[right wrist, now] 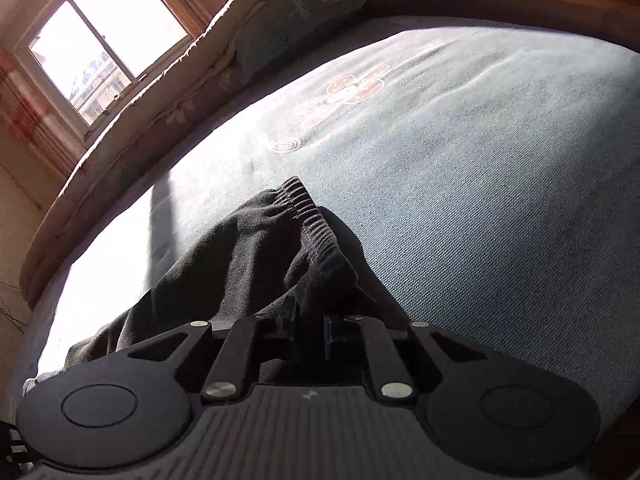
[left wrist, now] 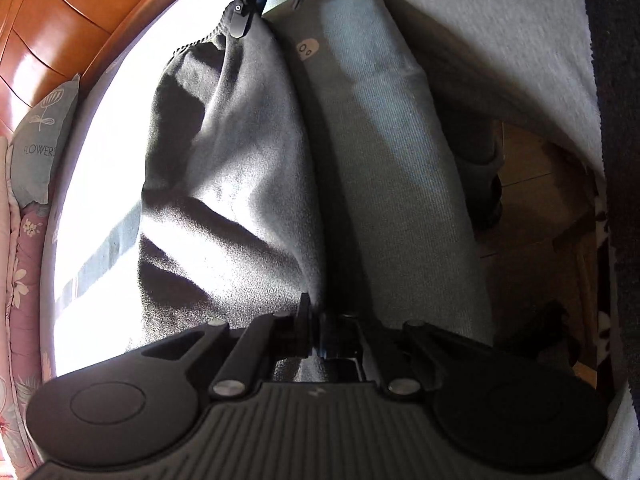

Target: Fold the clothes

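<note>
- My left fingers (left wrist: 314, 326), at the bottom centre of the left wrist view, are clenched on an edge of the dark grey trousers (left wrist: 240, 160).
- My right fingers (right wrist: 310, 334) are clenched on the elastic waistband (right wrist: 316, 220), which bunches just above them at the centre of the right wrist view. They also show at the top of the left view (left wrist: 242, 20), gripping the same hem.
- The trousers hang stretched between my two hands, with the lower part draped over the blue-grey bed sheet (right wrist: 480, 200). A pillow (left wrist: 38, 140) lies at the left edge.
- I judge the cloth to be soft, light and limp. It sags and makes folds wherever it is not held.
- The ribbed waistband is thicker and less slippery, so I think it is the best place to take hold.
</note>
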Available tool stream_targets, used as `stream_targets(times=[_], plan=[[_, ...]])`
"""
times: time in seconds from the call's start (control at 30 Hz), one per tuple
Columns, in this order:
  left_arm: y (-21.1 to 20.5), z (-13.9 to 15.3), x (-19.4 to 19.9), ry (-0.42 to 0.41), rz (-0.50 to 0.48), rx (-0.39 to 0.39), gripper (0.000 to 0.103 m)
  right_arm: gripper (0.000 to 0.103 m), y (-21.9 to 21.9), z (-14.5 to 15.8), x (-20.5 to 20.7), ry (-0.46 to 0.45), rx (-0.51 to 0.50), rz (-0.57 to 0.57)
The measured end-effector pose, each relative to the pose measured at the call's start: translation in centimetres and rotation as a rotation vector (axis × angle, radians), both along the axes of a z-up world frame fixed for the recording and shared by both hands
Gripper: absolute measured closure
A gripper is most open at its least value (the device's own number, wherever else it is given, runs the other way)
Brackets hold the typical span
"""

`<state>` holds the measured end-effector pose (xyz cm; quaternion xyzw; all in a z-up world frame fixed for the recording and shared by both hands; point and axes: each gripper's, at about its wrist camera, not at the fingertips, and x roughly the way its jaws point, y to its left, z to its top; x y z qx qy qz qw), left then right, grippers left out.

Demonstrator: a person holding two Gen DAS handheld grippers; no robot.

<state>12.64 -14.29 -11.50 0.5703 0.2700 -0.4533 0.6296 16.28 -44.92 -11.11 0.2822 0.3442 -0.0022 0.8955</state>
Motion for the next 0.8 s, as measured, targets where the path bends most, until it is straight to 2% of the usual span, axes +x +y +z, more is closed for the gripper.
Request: stream_targets(times=[0.07,0.2,0.23,0.27,0.3,0.4,0.47,0.57,0.63,0.73,0.8], plan=[[0.5,0.3,-0.2,0.011,0.007,0.003,0.095,0.088,0.1,0.2,0.2,0.009,-0.015,0.003],[2.1,1.5,-0.6,0.056,0.042,-0.001,0.091,0.083,0.4,1.2,-0.9,0.034,-0.071,0.012],[2.6,2.1,-0.6,0.07,0.059,-0.012,0.09,0.078,0.3,1.5,-1.5,0.045,-0.1,-0.004],[3.2,2.9,-0.5,0.081,0.077,-0.027,0.09,0.061,0.1,1.8,-2.1,0.056,-0.128,-0.02],[3.7,3.7,-0.2,0.089,0.103,-0.049,0.09,0.05,0.0,2.2,-2.8,0.064,-0.159,-0.038],[4.8,6.2,1.3,0.088,0.207,-0.163,0.09,0.05,-0.2,4.1,-4.5,0.038,-0.262,-0.085],[4.6,7.1,2.8,0.079,0.263,-0.237,0.084,0.047,1.3,4.9,-4.1,-0.015,-0.32,-0.037],[2.7,6.5,4.7,0.074,0.3,-0.291,0.082,0.032,4.4,5.5,-2.5,-0.081,-0.408,0.081],[1.6,5.6,5.6,0.1,0.329,-0.317,0.082,0.03,6.5,5.6,-1.3,-0.116,-0.462,0.157],[1.8,3.8,6.0,0.135,0.382,-0.322,0.08,0.03,8.1,2.7,1.0,-0.037,-0.504,0.202],[3.0,2.4,6.0,0.12,0.446,-0.278,0.077,0.03,7.7,1.1,0.7,0.01,-0.521,0.201]])
